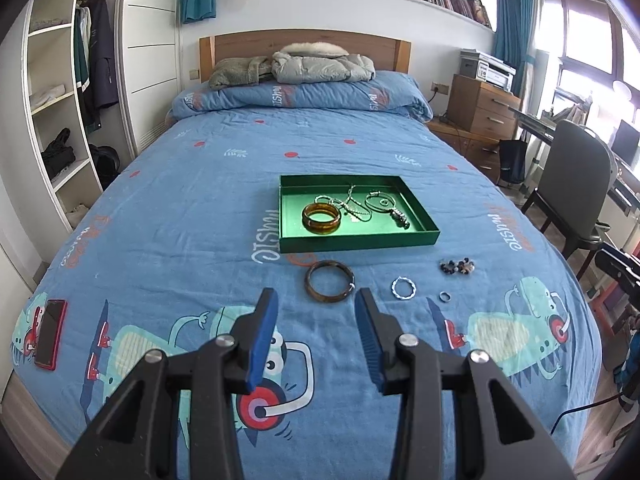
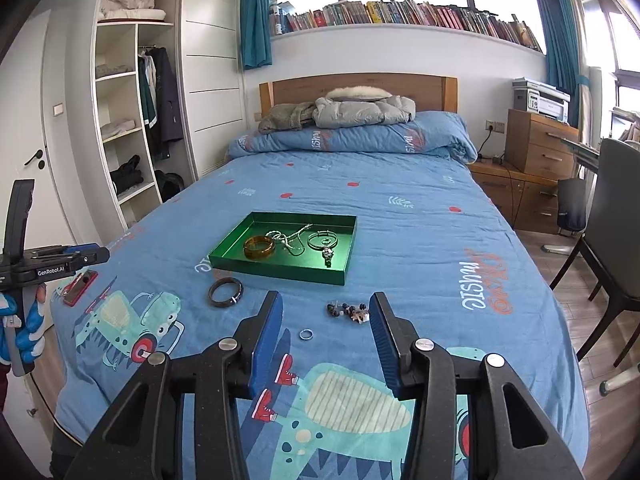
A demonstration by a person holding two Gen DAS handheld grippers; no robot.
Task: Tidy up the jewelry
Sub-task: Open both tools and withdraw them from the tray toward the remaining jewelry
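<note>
Bright daylight, window glare, sharp, fisheye-warped edges

We see a bed (image 1: 168, 216) spread with a blue cartoon-print cover, and a shallow green tray (image 1: 356, 242) sitting near its middle. Just in front of the tray lies a dark bangle (image 1: 329, 287); to the bangle's right, also in front of the tray, rest a twisted silver ring (image 1: 403, 288), a smaller plain ring (image 1: 444, 296) and a little cluster of beads (image 1: 457, 267). Well to the left of the tray, near the bed's edge, lies a phone in a red case (image 1: 49, 334). Far behind the tray, at the headboard end, a folded blue quilt (image 1: 304, 96) carries two bundled jackets (image 1: 320, 65).
</note>
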